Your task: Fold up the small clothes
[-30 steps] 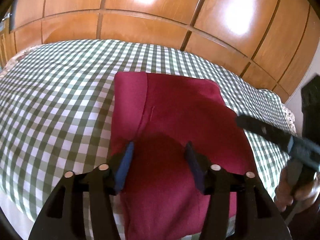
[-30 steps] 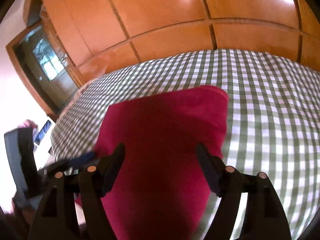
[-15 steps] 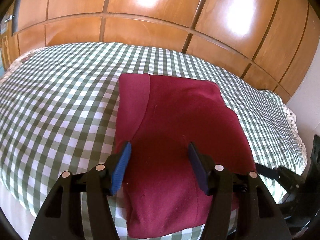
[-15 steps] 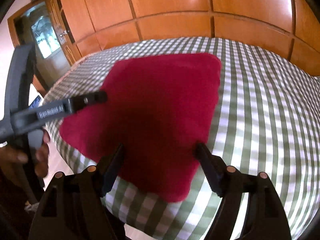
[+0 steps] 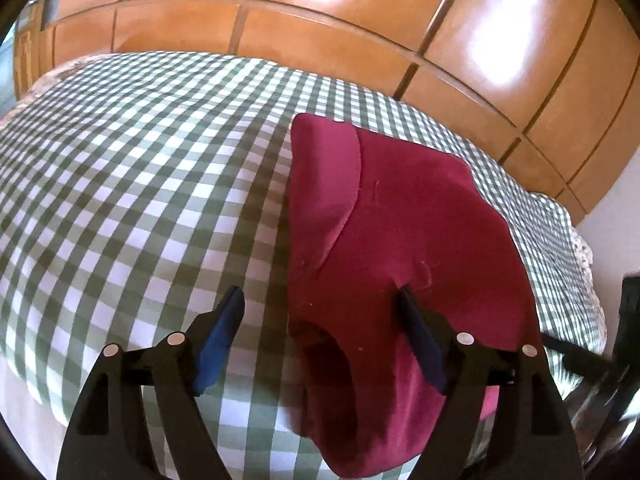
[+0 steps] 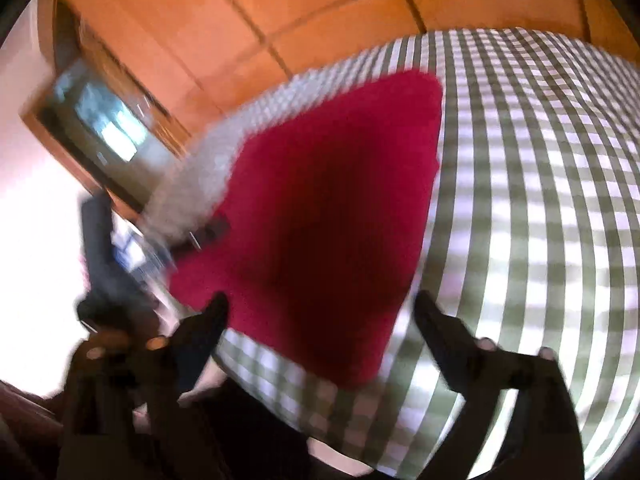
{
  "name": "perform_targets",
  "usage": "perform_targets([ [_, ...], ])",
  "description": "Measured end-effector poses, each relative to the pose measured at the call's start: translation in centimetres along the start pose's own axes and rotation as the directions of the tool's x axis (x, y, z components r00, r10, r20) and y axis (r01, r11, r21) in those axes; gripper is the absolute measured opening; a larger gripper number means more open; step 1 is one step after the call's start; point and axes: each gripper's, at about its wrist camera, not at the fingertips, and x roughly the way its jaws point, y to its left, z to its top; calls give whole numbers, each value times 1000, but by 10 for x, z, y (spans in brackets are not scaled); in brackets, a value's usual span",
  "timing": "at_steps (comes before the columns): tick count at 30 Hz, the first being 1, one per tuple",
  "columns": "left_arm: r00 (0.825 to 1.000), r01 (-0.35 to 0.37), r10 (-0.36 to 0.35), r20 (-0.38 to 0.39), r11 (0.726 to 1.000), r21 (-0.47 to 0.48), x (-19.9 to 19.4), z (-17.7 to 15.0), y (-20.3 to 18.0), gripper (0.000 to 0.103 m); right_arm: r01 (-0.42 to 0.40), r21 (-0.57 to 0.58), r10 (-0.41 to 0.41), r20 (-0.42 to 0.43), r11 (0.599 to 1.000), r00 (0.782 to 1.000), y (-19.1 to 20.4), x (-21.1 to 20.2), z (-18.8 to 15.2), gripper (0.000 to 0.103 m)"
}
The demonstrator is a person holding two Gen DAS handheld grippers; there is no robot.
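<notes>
I have drawn both grippers, left [image 5: 320, 328] and right [image 6: 320, 320], back, jaws released; red garment [image 5: 404, 240] lies folded, apparently finished.

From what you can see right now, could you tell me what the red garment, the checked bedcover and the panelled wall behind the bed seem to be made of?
Red garment: soft matte knit, perhaps fleece or cotton; it drapes and shows no sheen.
Checked bedcover: thin woven cloth, likely cotton; flat green-and-white gingham, matte.
Panelled wall: wood or wood veneer with a glossy varnish; bright window glare reflects off it.
</notes>
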Motion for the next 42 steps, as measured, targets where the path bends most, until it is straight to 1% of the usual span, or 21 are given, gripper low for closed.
perform_targets([
  [4, 995, 90, -91, -28, 994, -57, 7, 2, 13, 77, -38, 92, 34, 47, 995, 998, -29, 0, 31, 95],
  [7, 987, 153, -156, -36, 985, -76, 10, 2, 21, 76, -61, 132, 59, 22, 989, 998, -45, 27, 50, 95],
  [8, 984, 173, -176, -35, 982, -72, 10, 2, 21, 72, -66, 140, 66, 7, 988, 998, -48, 37, 54, 94],
  [10, 973, 221, -225, -43, 972, -75, 12, 2, 21, 65, -80, 147, 86, -35, 986, 996, -51, 61, 61, 87],
  [11, 965, 254, -259, -49, 964, -80, 13, 2, 21, 54, -101, 161, 112, -63, 982, 992, -53, 75, 63, 86],
  [12, 952, 297, -302, -55, 951, -86, 15, 3, 21, 49, -108, 165, 120, -66, 980, 991, -51, 82, 65, 81],
  [15, 934, 347, -352, -62, 934, -82, 18, 6, 14, 44, -115, 148, 124, -52, 982, 991, -47, 80, 70, 56],
  [17, 920, 384, -389, -59, 920, -72, 18, 11, 4, 44, -114, 129, 118, -27, 985, 993, -46, 68, 71, 49],
  [20, 898, 434, -433, -71, 901, -14, 23, 24, -29, 44, -65, 74, 63, 33, 995, 997, -43, 37, 66, 47],
  [23, 876, 477, -468, -122, 876, 67, 43, 38, -78, 44, -26, 85, 15, 131, 996, 991, -56, -6, 69, 47],
  [27, 835, 547, -513, -201, 816, 186, 76, 54, -164, 44, 63, 143, -99, 260, 988, 960, -96, -77, 73, 47],
  [29, 818, 571, -522, -243, 786, 236, 95, 57, -208, 44, 113, 180, -163, 292, 977, 943, -116, -103, 70, 47],
  [31, 814, 577, -511, -278, 768, 279, 112, 58, -242, 44, 169, 239, -240, 309, 956, 920, -142, -125, 66, 47],
  [33, 819, 568, -480, -316, 759, 319, 132, 52, -278, 44, 246, 289, -332, 304, 925, 893, -166, -140, 59, 47],
  [35, 837, 537, -426, -343, 760, 366, 149, 44, -303, 44, 311, 327, -406, 280, 892, 870, -188, -148, 49, 49],
  [36, 855, 506, -385, -347, 764, 400, 158, 39, -314, 44, 325, 360, -429, 264, 875, 864, -202, -148, 44, 53],
  [37, 865, 489, -362, -347, 763, 424, 164, 36, -320, 44, 324, 387, -437, 251, 863, 864, -214, -150, 36, 59],
  [38, 871, 477, -349, -345, 767, 429, 168, 34, -321, 50, 328, 408, -446, 236, 852, 864, -222, -148, 32, 62],
  [40, 874, 472, -354, -334, 783, 406, 168, 36, -316, 51, 347, 435, -475, 229, 831, 850, -229, -158, 17, 77],
  [41, 880, 464, -355, -316, 785, 410, 165, 37, -312, 51, 363, 437, -495, 239, 823, 835, -226, -164, 13, 77],
  [42, 893, 443, -348, -285, 787, 429, 159, 37, -309, 51, 389, 430, -525, 262, 815, 810, -218, -174, 12, 76],
])
